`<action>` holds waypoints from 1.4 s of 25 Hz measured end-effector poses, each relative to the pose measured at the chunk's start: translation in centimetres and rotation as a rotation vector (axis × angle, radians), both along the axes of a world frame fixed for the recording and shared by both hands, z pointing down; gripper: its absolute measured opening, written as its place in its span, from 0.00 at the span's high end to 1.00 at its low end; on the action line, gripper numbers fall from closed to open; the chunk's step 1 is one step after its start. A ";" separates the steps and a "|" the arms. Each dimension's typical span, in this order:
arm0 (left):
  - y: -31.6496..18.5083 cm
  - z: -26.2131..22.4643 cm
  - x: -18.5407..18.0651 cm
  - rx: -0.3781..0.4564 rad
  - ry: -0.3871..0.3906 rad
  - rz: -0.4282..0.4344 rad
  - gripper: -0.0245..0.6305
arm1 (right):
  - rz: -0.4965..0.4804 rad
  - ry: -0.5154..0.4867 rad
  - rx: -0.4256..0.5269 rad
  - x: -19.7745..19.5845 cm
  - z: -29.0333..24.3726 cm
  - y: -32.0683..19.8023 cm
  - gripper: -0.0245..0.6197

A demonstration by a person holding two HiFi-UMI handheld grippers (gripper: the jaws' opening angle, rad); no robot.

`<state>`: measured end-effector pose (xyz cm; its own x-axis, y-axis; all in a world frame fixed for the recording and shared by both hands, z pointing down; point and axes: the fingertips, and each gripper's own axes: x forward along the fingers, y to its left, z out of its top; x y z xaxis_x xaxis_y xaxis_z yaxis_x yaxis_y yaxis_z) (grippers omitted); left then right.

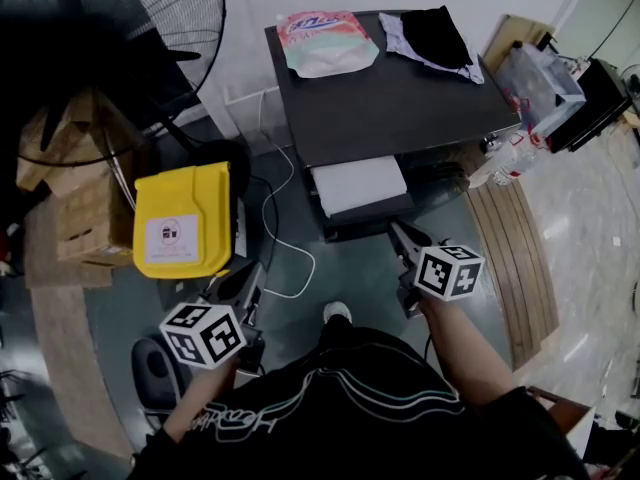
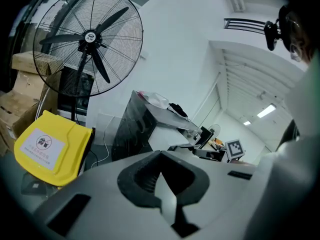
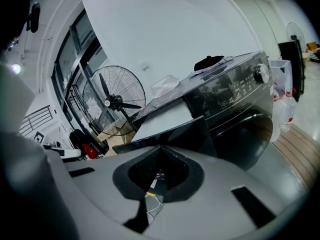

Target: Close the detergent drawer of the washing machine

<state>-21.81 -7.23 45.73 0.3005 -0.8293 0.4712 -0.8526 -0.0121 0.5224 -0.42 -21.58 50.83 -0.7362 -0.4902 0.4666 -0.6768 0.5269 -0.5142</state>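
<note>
**While the detergent drawer (image 1: 358, 183) stands pulled out, the right hand-held gripper (image 1: 400, 233) and the left hand-held gripper (image 1: 247, 276) are both closed**

Because the head view looks steeply down, the washing machine (image 1: 390, 98) shows little but its dark top. On it lie a pouch (image 1: 325, 40) and some garments (image 1: 435, 36). Its control panel shows only in the right gripper view, on the machine (image 3: 235, 96) to the right.

The drawer juts toward the person from the machine's near left corner, its pale inside facing up. In the right gripper view the drawer (image 3: 172, 126) fills the space just beyond the right hand-held gripper (image 3: 159, 149). Its jaws are together with nothing between them. Whether the tip touches the drawer's dark front, no view settles.

In the head view the left hand-held gripper is dark against a dark floor and hard to make out. Its own view shows the left hand-held gripper (image 2: 161, 156) closed and empty, well apart from the drawer (image 2: 167, 133). Left of it are the yellow bin (image 2: 50, 149) and the fan (image 2: 87, 39). The head view cuts the fan (image 1: 110, 38) off at its top edge. The person's dark shirt hides the near floor.
</note>
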 end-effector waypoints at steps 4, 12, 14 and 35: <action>-0.8 -0.2 -0.3 0.005 0.000 -0.004 0.93 | -0.009 0.005 0.006 -0.7 0.0 -1.0 0.92; -2.3 0.2 -1.0 -0.008 -0.003 -0.006 0.93 | -0.005 -0.013 0.013 -1.9 0.0 -2.9 0.92; -2.7 0.3 -1.1 -0.011 -0.005 -0.004 0.93 | -0.008 -0.013 0.016 -2.1 0.0 -3.4 0.92; -6.4 1.2 -0.9 -0.027 -0.015 0.006 0.93 | -0.041 -0.020 0.036 -3.6 0.0 -5.8 0.92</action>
